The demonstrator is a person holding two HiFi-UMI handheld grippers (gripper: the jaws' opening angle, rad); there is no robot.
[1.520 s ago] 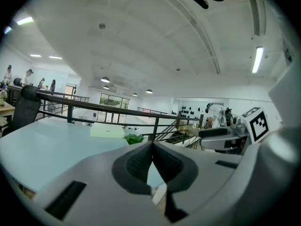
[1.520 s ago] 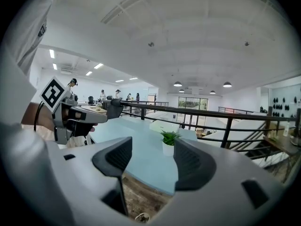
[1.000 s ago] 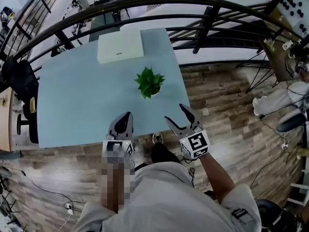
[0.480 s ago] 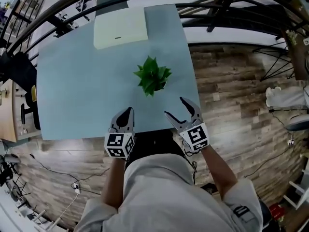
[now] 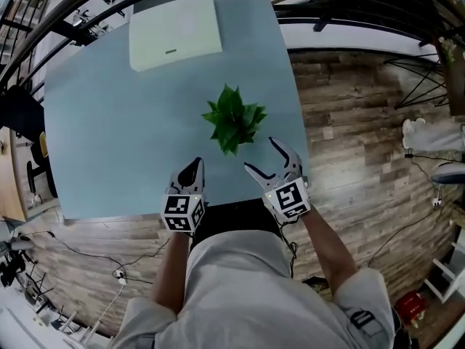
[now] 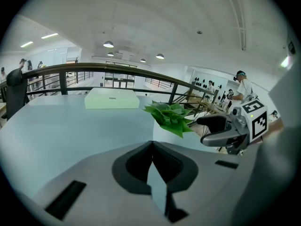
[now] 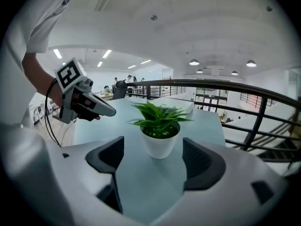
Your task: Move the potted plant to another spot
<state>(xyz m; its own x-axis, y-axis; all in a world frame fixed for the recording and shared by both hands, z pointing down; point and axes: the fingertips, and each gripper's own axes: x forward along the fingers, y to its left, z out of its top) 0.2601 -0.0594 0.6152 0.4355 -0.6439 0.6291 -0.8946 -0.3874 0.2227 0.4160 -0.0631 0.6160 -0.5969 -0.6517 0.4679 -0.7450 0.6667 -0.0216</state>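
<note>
Watching remotely, I looked down on a pale blue table (image 5: 109, 122) that stood on a wood-plank floor (image 5: 363, 144). A dark curved railing (image 6: 94, 67) ran past the table's far edge, and a black chair (image 5: 20, 115) sat off its left side. Overhead, round ceiling lamps (image 6: 108, 44) and long strip lights (image 6: 49, 35) lit a white ceiling (image 6: 155, 18).

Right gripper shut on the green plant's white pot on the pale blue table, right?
No: the right gripper is open, jaws just opening wider, nothing between them. The green plant's white pot stands untouched ahead of them on the pale blue table, as the right gripper view shows.
</note>
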